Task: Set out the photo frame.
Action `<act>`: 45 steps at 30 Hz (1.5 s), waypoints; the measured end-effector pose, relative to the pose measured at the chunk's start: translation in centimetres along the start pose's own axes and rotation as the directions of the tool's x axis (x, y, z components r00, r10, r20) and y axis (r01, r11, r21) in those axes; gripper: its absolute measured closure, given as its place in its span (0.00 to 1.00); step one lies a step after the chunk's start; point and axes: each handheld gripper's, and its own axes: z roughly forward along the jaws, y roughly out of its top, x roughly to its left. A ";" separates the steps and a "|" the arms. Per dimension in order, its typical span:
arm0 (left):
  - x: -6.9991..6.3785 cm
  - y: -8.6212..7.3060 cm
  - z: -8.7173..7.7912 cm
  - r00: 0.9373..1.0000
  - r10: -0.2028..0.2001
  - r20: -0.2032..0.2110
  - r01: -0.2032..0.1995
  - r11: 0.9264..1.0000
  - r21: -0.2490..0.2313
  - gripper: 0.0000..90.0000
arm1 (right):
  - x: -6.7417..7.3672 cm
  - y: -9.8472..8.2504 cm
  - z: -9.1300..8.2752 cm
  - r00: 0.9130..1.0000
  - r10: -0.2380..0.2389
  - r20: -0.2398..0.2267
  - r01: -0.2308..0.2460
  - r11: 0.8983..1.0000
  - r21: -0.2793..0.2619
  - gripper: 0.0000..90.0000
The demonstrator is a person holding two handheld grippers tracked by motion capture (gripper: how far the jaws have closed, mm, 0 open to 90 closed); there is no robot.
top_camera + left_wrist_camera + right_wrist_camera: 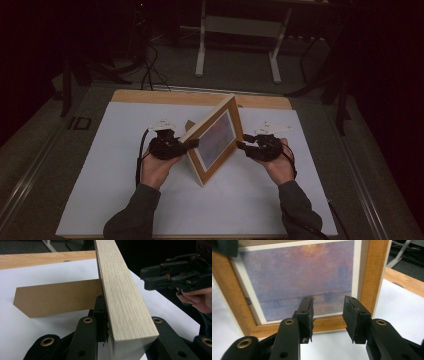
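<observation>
On the white table cover [125, 200], left claw [192, 144] pinching picture frame [212, 137] edge, right claw [241, 145] spread, just before it.

Pretty dim room overall, most of the light lands on the bench [150, 96], which has a pale wood top mostly covered by a big white sheet [125, 200] (the wood only peeks out as a strip at 12 o'clock). Grey carpet-looking floor [240, 75] all around it. Up at 12 o'clock sits a white metal table frame [202, 50] with two legs and a crossbar. Around 11 o'clock a bunch of black cables [149, 70] trail across the floor. Dark stand legs [342, 100] at 2 o'clock, and the far edges just fade to black.
</observation>
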 end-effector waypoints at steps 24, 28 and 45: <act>0.6 0.6 0.4 0.996 0.036 0.078 -0.039 0.999 0.037 0.82 | -3.0 2.1 1.1 0.998 0.007 0.063 -0.008 1.000 0.007 0.54; 0.7 0.7 0.4 0.995 0.062 0.078 -0.065 0.997 0.047 0.82 | -3.5 2.5 1.3 0.996 0.001 0.089 -0.003 1.000 0.016 0.51; 1.8 1.1 0.5 0.988 0.050 0.144 -0.061 0.995 0.073 0.82 | -5.3 3.2 2.1 0.996 0.035 0.084 -0.037 0.999 0.018 0.41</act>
